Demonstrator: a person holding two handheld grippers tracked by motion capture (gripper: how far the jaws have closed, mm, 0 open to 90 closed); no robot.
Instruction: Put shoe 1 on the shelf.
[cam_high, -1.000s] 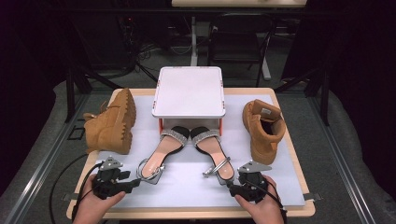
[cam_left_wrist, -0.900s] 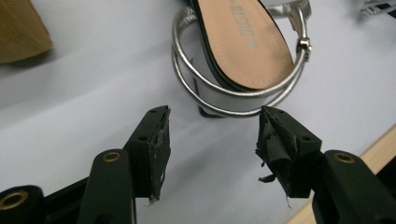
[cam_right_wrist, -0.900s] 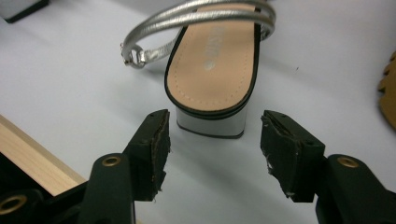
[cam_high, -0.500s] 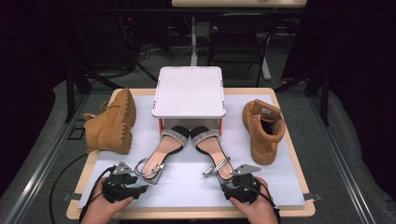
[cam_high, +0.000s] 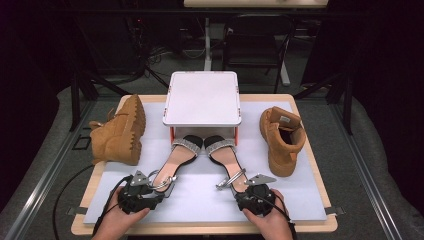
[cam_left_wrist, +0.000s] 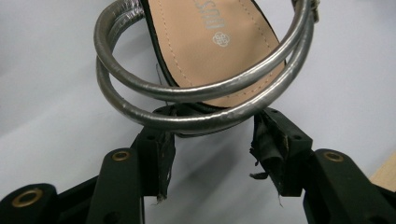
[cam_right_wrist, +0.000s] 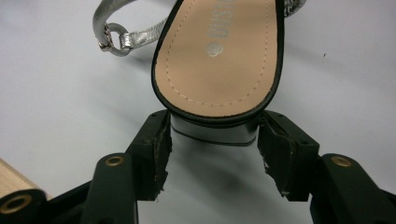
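Note:
Two sandals with silver straps lie side by side on the mat, the left sandal (cam_high: 179, 156) and the right sandal (cam_high: 223, 156), with their heels toward me. My left gripper (cam_high: 159, 186) (cam_left_wrist: 212, 140) has its pads on either side of the left sandal's heel, under the looped silver ankle strap (cam_left_wrist: 196, 93). My right gripper (cam_high: 240, 186) (cam_right_wrist: 215, 135) holds the black heel block (cam_right_wrist: 215, 128) of the right sandal between its pads. Both sets of jaws have just been closing and now touch the heels.
A white box-like stand (cam_high: 202, 97) on red legs covers the sandals' toes. A tan boot (cam_high: 120, 132) lies on its side at the left, and another tan boot (cam_high: 282, 137) stands at the right. A pale mat (cam_high: 200, 207) covers the wooden table.
Both grippers have sunk toward the mat and edged inward to the sandal heels. Their jaws have narrowed onto the heels.

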